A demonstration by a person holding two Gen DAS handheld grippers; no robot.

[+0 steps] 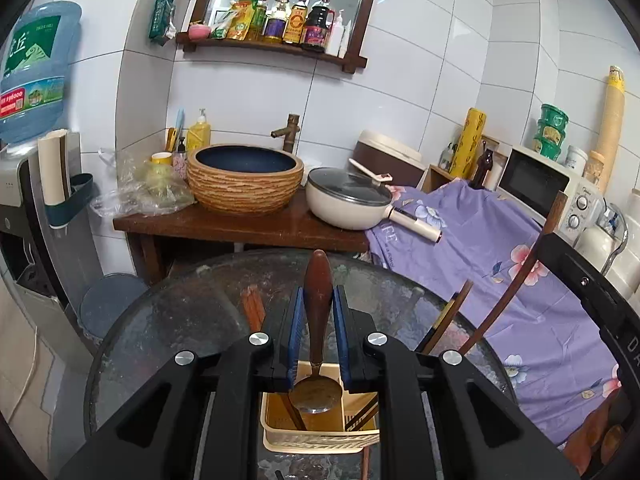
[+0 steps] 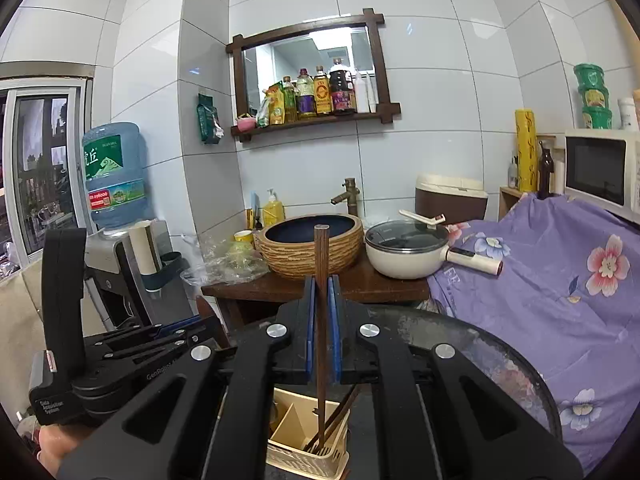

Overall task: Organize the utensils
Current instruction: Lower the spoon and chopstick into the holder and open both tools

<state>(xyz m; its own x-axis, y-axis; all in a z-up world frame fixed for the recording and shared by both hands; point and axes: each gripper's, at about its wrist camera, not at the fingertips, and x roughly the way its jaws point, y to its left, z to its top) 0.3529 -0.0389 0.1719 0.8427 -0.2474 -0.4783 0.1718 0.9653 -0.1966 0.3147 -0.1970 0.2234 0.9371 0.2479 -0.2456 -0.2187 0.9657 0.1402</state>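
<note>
My left gripper [image 1: 317, 304] is shut on a spoon [image 1: 317, 304] with a brown wooden handle. The spoon hangs bowl-down, its metal bowl over a cream plastic utensil holder [image 1: 320, 436] on the round glass table [image 1: 168, 332]. Dark chopsticks lie in the holder. My right gripper [image 2: 322, 292] is shut on a dark wooden chopstick [image 2: 321, 280], held upright with its lower end in the same holder [image 2: 308, 444], beside other chopsticks. The left gripper's body [image 2: 120, 352] shows at left in the right wrist view.
Loose chopsticks [image 1: 252, 308] lie on the table left of my left gripper, and more wooden utensils [image 1: 444, 324] lean at right. Behind stand a wooden counter with a basin [image 1: 244, 180] and a lidded pan [image 1: 352, 200]. A purple floral cloth [image 1: 500, 260] covers the right side.
</note>
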